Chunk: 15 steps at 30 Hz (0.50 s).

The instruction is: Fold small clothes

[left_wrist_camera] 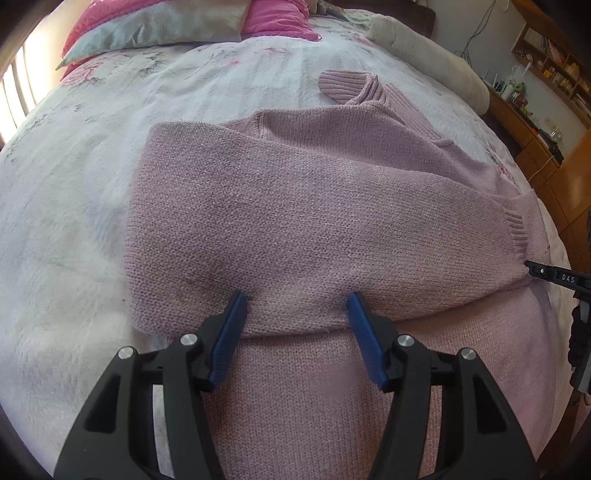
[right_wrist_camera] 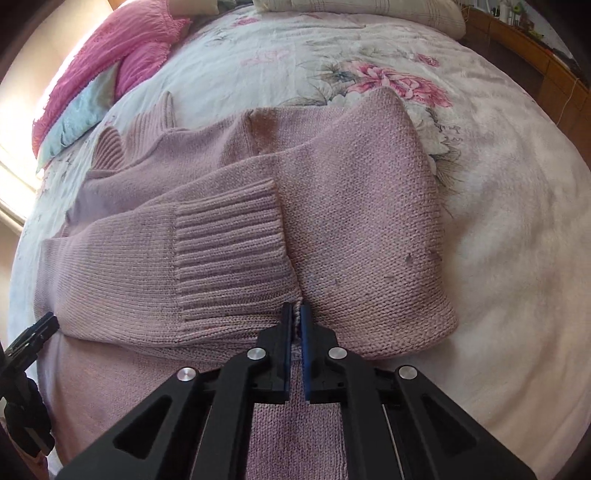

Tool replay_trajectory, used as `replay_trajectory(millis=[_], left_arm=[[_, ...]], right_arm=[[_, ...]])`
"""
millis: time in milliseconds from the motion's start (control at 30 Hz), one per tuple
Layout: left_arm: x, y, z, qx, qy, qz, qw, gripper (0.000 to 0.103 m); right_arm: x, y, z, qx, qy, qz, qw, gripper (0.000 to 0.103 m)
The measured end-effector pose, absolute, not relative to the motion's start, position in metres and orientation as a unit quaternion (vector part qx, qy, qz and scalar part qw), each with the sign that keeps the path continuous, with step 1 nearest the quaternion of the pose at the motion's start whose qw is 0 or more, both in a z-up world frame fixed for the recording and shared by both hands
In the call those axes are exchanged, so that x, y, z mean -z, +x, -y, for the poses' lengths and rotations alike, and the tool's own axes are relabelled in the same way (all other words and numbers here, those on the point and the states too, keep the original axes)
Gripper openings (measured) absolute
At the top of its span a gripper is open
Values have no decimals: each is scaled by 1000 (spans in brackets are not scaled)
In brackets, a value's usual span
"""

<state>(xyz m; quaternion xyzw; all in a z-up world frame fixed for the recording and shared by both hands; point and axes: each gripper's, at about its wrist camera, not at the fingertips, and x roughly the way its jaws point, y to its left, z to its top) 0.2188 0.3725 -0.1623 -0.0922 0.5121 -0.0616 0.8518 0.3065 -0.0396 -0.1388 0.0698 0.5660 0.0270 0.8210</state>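
A dusty-pink knit sweater [left_wrist_camera: 295, 206] lies on the bed with both sleeves folded across its body; its ribbed collar [left_wrist_camera: 351, 86] points to the far side. My left gripper [left_wrist_camera: 297, 301] stands open, its blue pads resting against the folded left sleeve with nothing pinched. In the right wrist view the same sweater [right_wrist_camera: 229, 192] fills the centre, and the ribbed cuff [right_wrist_camera: 229, 247] lies over the other sleeve. My right gripper [right_wrist_camera: 295, 314] is shut on a pinch of knit where cuff and right sleeve [right_wrist_camera: 369, 236] meet. The right gripper's tip [left_wrist_camera: 550, 275] shows at the left view's right edge.
A white floral bedspread [right_wrist_camera: 369, 77] covers the bed all around. Pink and grey pillows [left_wrist_camera: 166, 29] lie at the head, a cream bolster [left_wrist_camera: 428, 55] along the far right side. Wooden shelves and a desk [left_wrist_camera: 535, 110] stand beyond the right edge of the bed.
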Motion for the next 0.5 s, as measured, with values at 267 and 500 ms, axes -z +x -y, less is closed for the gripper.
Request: replay_trajectory(millis=[267,500], left_arm=[[140,161,-381,50,-78,-522,848,57],[145,22,-394,25,-29,-533,845,62]], right_arm=[[97,228,50,-92,84,-508,852,32],[107,72,47,-120,51,-523,842,44]])
